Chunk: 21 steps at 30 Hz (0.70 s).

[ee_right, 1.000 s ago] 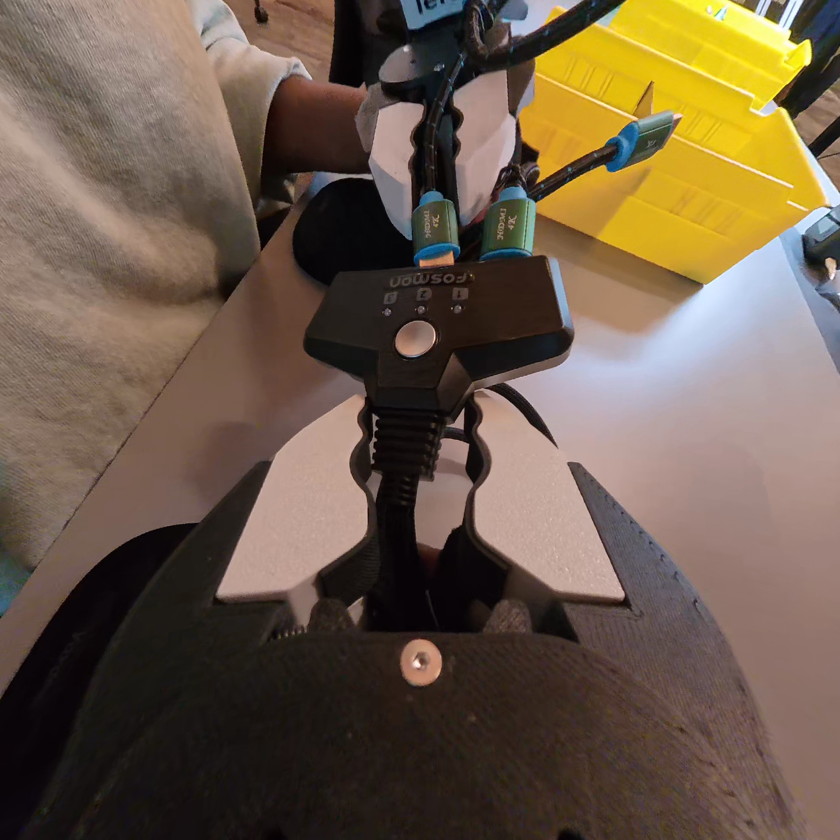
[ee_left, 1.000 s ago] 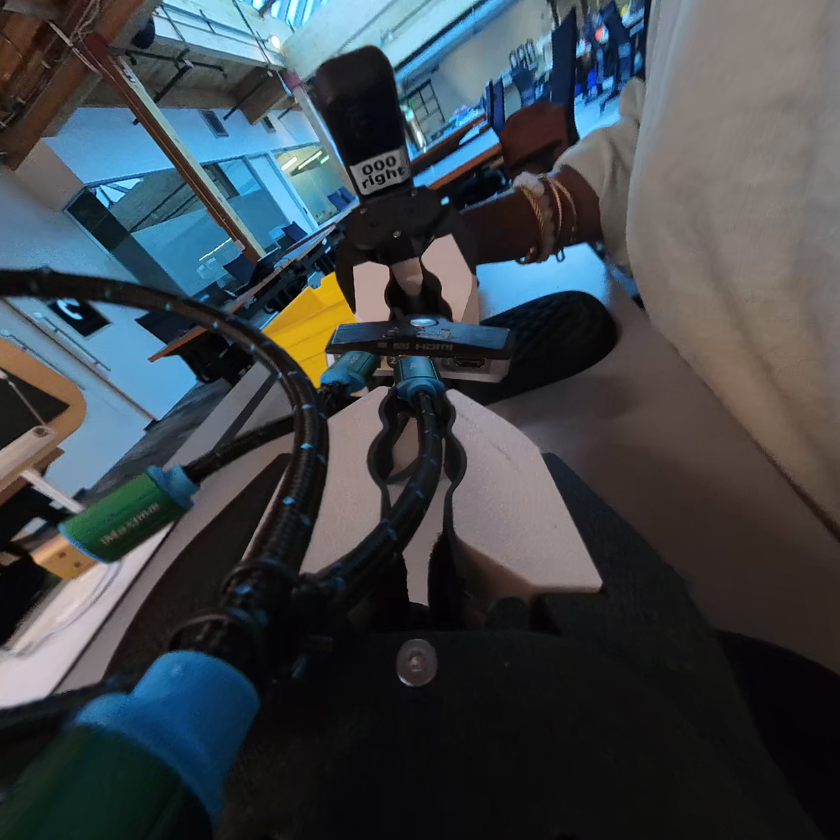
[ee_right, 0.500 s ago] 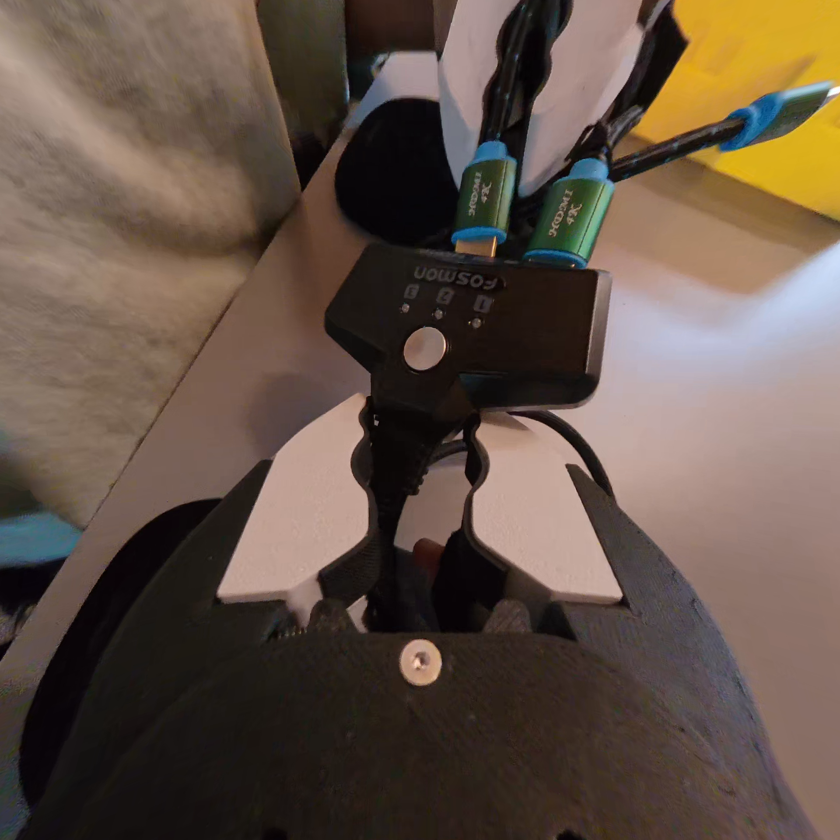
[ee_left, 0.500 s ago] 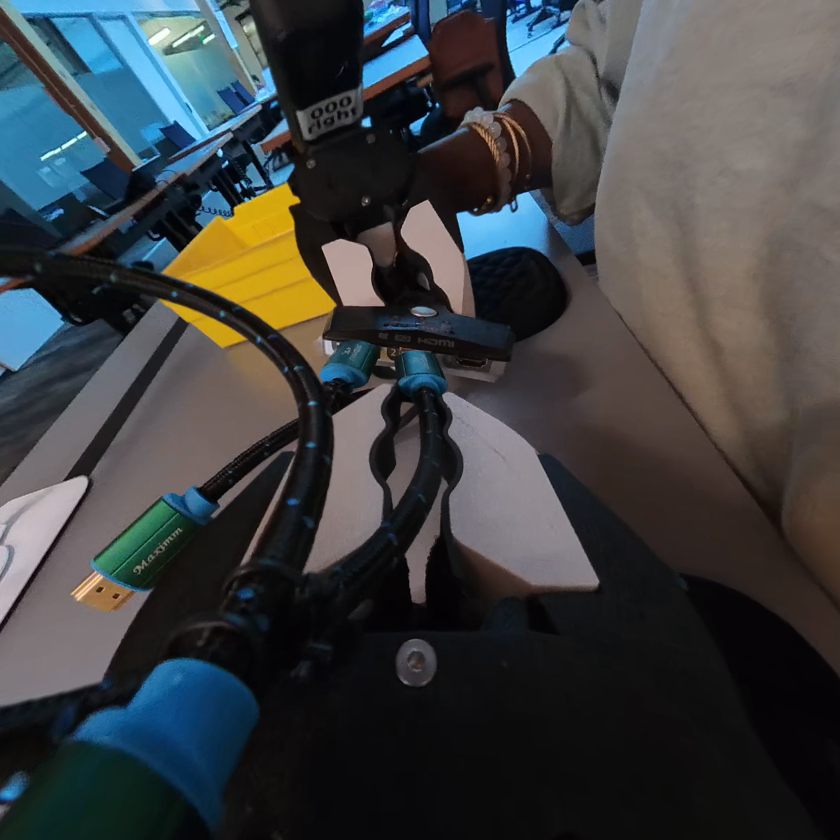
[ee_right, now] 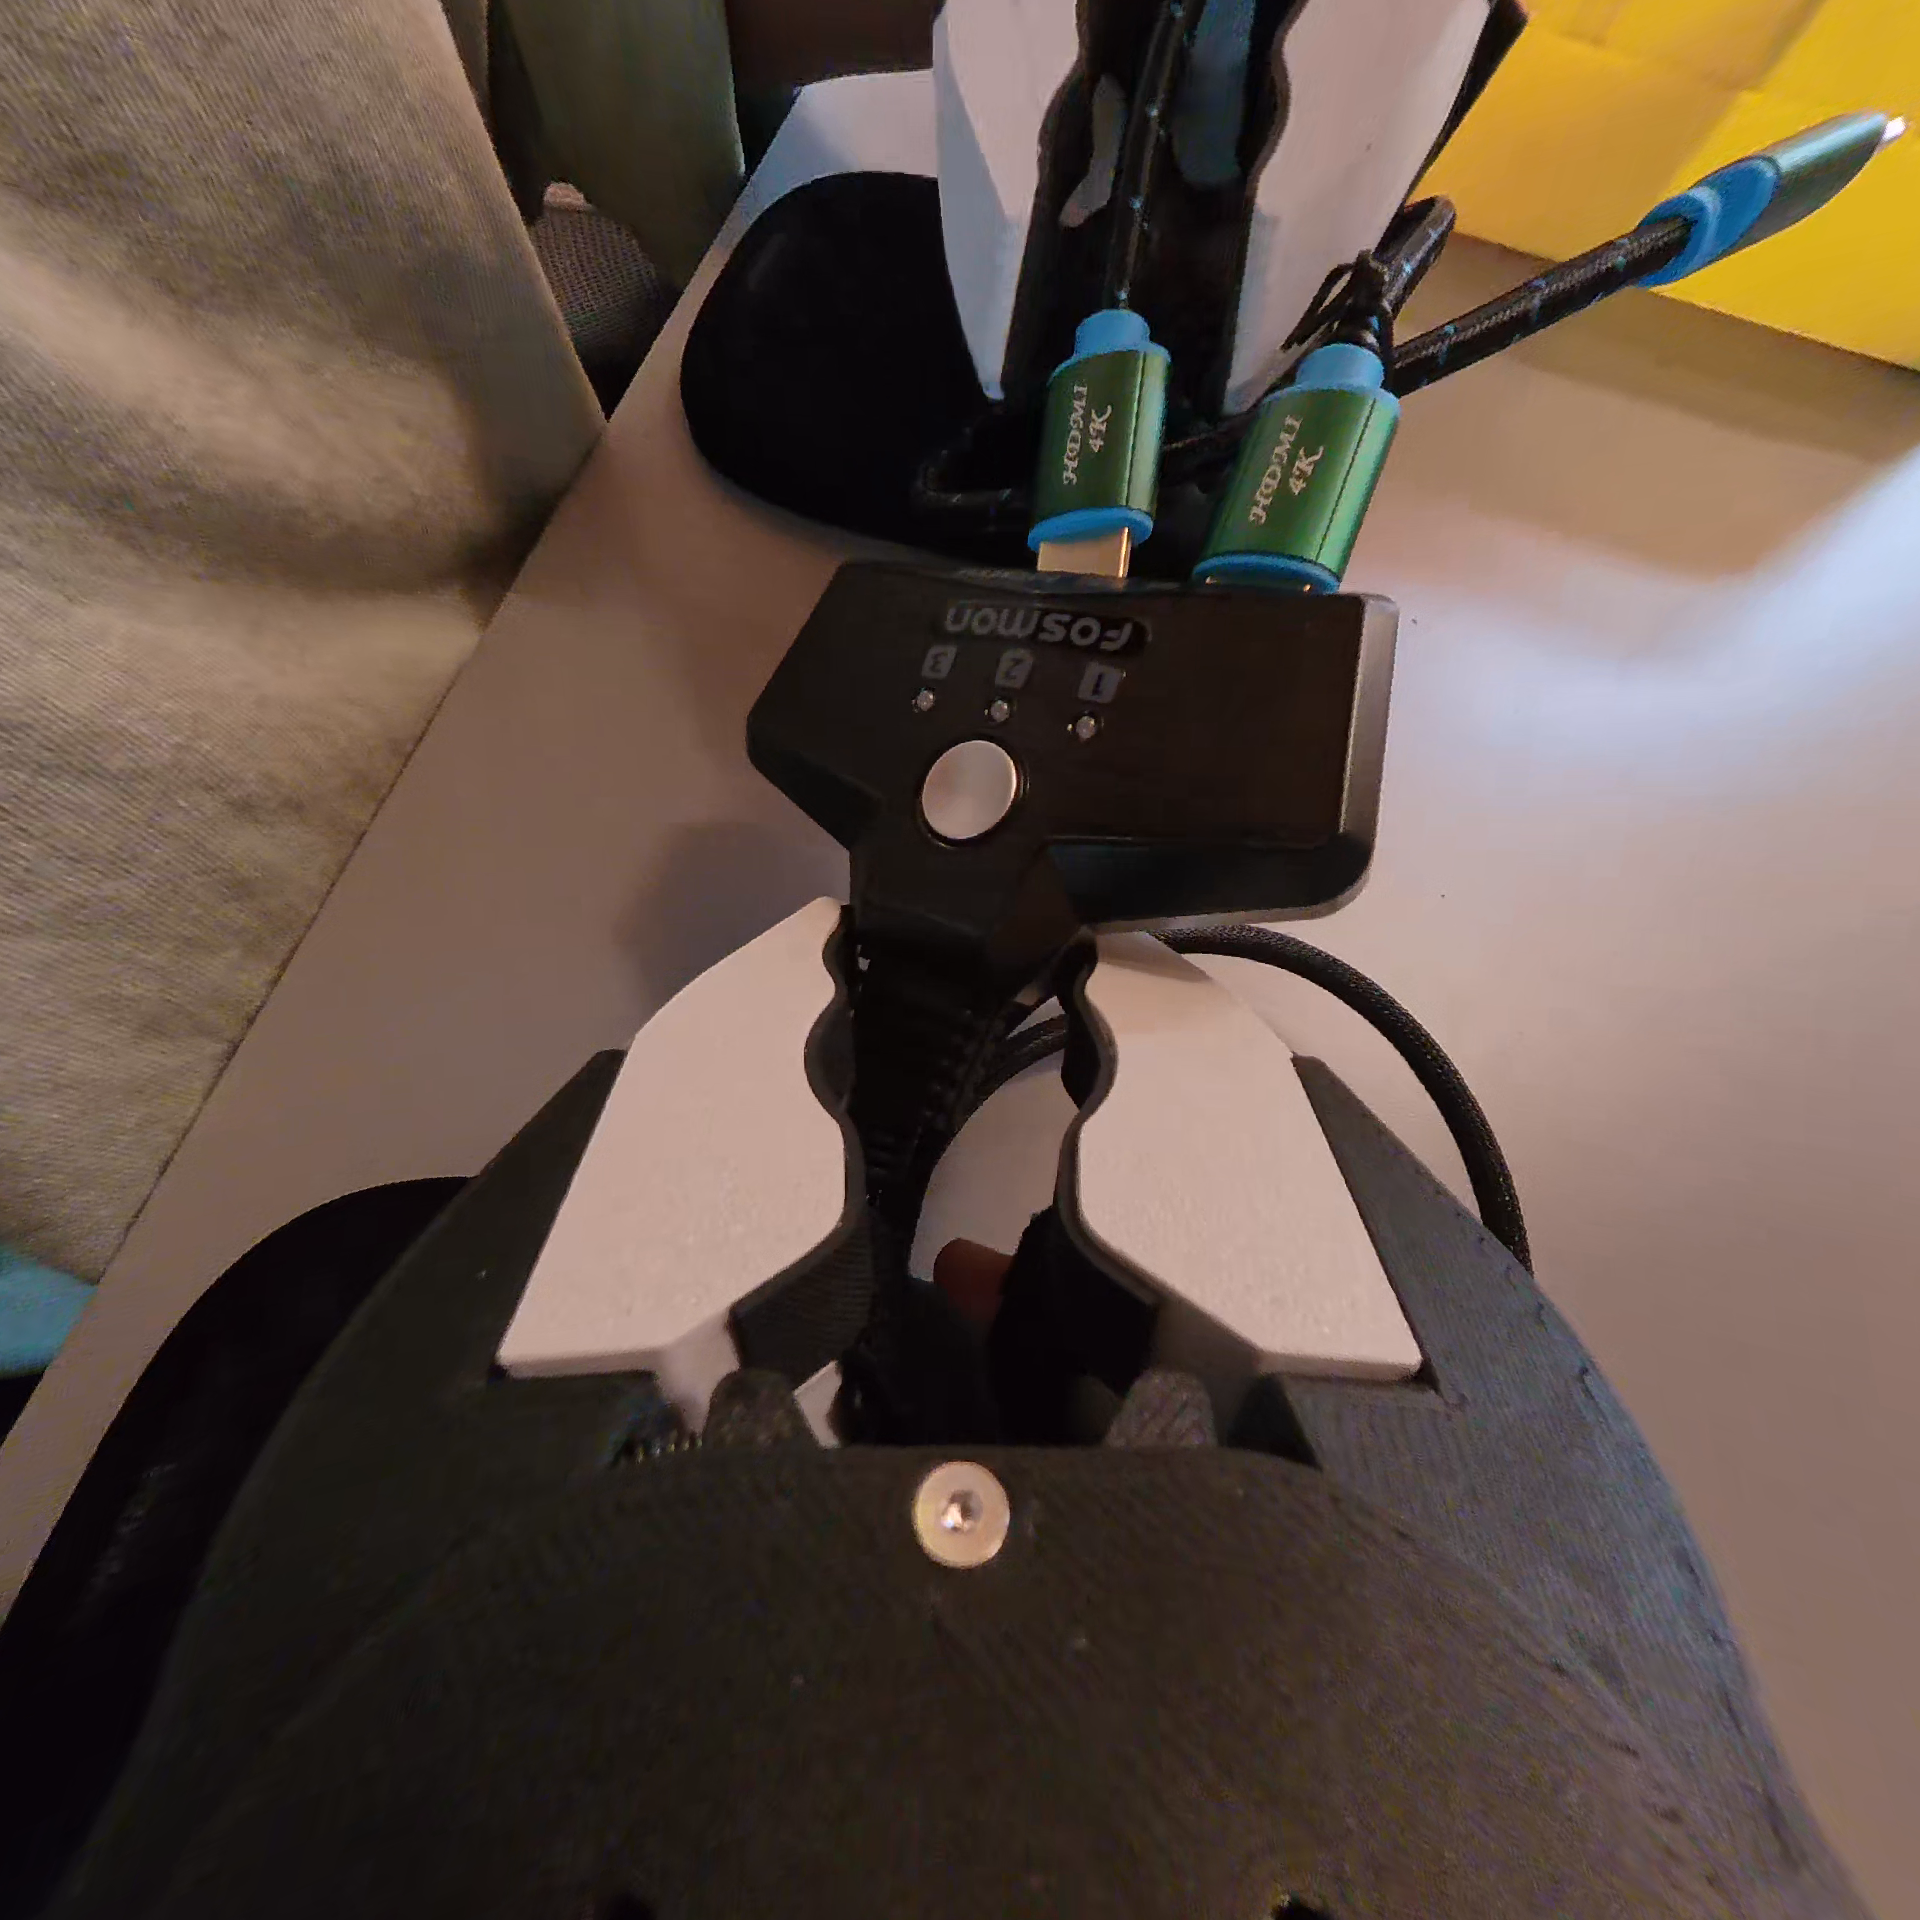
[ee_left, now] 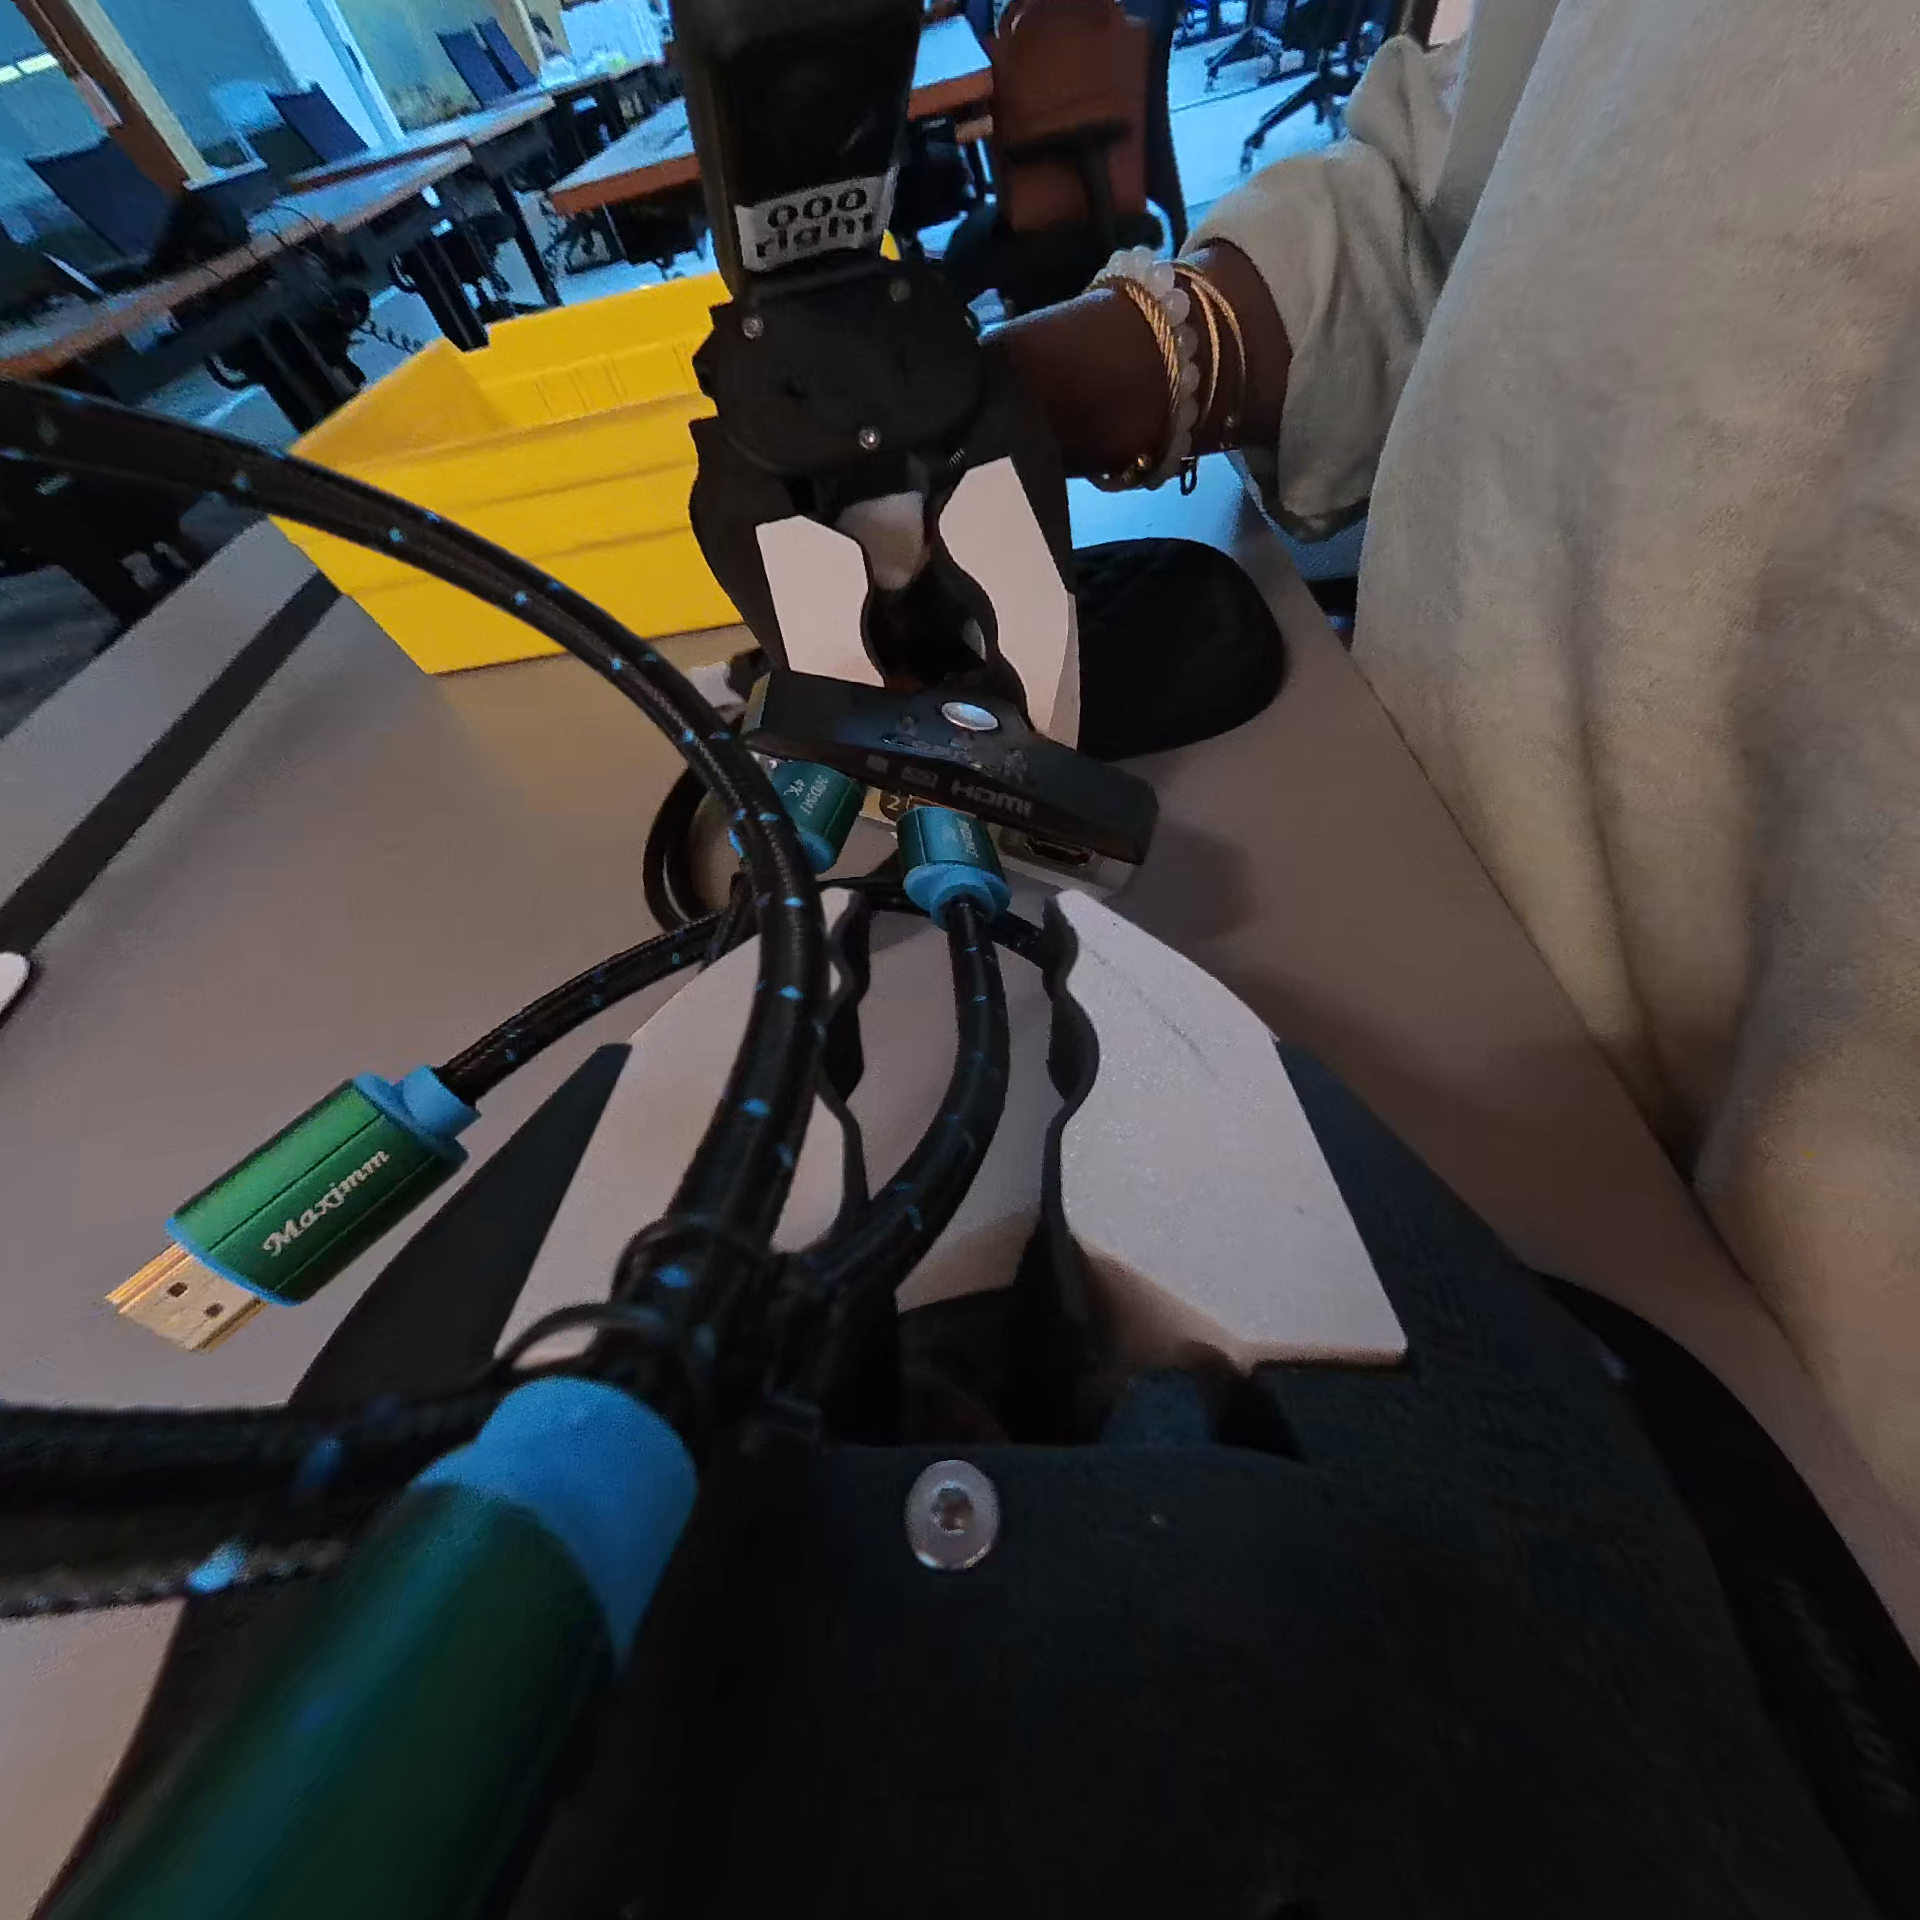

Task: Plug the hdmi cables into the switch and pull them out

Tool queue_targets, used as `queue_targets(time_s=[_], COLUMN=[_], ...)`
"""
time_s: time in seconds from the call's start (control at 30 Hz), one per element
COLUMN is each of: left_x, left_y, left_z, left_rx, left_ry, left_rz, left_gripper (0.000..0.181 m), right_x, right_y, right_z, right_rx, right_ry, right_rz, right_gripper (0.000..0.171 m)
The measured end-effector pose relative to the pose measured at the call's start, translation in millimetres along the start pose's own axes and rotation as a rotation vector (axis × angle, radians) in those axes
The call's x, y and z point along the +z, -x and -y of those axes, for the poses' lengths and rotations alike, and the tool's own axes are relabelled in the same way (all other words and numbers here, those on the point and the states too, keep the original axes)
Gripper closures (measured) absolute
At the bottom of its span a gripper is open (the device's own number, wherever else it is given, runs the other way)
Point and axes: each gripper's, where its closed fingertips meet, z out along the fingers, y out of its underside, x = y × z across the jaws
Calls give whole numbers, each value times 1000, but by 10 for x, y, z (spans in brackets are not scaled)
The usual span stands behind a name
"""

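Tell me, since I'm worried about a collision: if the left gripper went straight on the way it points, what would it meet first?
Most likely the green plug of the cable between the left gripper's fingers, then the black switch just beyond, held by the right gripper. Depth is hard to judge.

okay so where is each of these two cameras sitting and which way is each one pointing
Left wrist view: sits on the left tool, looking along its fingers at the switch, the right tool and the yellow bin beyond; a braceleted wrist and sleeve show.
Right wrist view: sits on the right tool, facing back at the left tool; a clothed torso fills its left.
Shared: switch, two green plugs, bin, table.
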Motion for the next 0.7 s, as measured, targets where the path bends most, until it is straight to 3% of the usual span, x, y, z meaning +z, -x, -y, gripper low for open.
queue_targets(time_s=[0.33, 0.7], left_x=[-11, 2], left_y=[36, -47], left_z=[29, 3], left_rx=[85, 21], left_ry=[-40, 71], left_rz=[74, -120], left_gripper=[160, 167], right_x=[-7, 38], right_y=[5, 71], right_z=[10, -16], right_rx=[42, -46], right_ry=[-19, 35], right_rz=[25, 37], right_gripper=[134, 134])
